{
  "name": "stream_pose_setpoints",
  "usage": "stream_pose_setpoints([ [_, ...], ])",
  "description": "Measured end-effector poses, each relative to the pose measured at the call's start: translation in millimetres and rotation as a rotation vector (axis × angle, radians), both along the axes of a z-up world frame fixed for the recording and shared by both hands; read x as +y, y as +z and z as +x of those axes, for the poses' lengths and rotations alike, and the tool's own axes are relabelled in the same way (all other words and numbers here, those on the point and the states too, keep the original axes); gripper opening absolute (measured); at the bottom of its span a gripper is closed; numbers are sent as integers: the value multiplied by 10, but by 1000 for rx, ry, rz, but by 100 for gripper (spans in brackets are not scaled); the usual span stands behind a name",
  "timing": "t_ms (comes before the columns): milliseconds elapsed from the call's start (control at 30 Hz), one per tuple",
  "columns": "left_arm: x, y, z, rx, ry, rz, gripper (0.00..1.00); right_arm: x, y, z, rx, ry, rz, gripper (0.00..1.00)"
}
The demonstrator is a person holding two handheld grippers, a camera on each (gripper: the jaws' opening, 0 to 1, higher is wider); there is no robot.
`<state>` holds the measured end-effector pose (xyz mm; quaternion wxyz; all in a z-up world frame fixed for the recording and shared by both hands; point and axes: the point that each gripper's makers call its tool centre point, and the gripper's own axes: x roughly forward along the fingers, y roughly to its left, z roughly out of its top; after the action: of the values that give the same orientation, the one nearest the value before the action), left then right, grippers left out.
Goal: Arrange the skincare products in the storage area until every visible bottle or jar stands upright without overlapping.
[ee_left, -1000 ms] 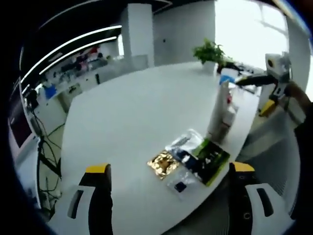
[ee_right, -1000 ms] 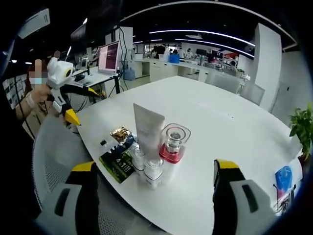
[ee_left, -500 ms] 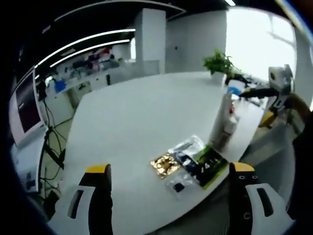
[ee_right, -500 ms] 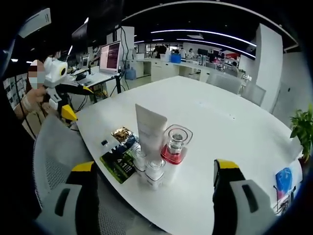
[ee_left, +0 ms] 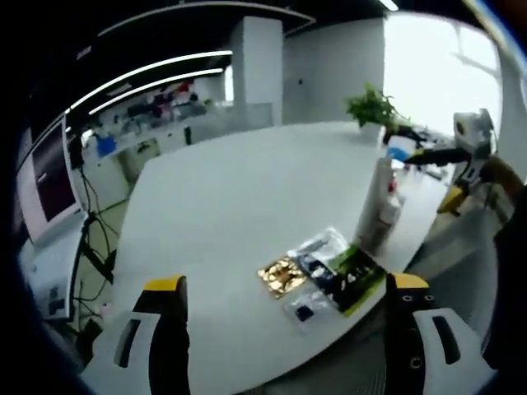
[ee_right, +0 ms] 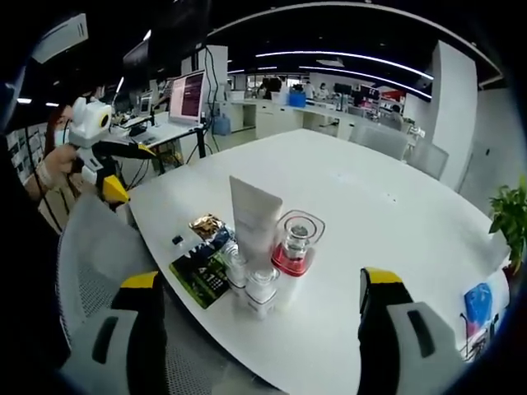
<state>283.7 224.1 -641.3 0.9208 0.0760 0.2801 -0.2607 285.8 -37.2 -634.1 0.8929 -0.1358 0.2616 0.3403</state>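
— Near the tabletop's (ee_right: 395, 222) front edge, what stands?
— A white tube (ee_right: 254, 223) upright, a red-based clear jar (ee_right: 296, 243) touching its side, and two small clear bottles (ee_right: 249, 282) just in front. Flat sachets (ee_right: 204, 262) lie beside them.
— And the grippers?
— Right gripper (ee_right: 258, 329) hangs short of the bottles, jaws wide apart, holding nothing. Left gripper (ee_left: 286, 329) likewise gapes empty, before the sachets (ee_left: 323, 272), with the tube (ee_left: 376, 200) beyond them.
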Motion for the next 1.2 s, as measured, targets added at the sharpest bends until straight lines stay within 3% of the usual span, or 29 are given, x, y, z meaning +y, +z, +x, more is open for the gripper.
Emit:
stream_pose_setpoints([
  [1200, -43, -34, -68, 8, -4, 0, 97, -3, -10, 6, 13, 3, -4, 99],
])
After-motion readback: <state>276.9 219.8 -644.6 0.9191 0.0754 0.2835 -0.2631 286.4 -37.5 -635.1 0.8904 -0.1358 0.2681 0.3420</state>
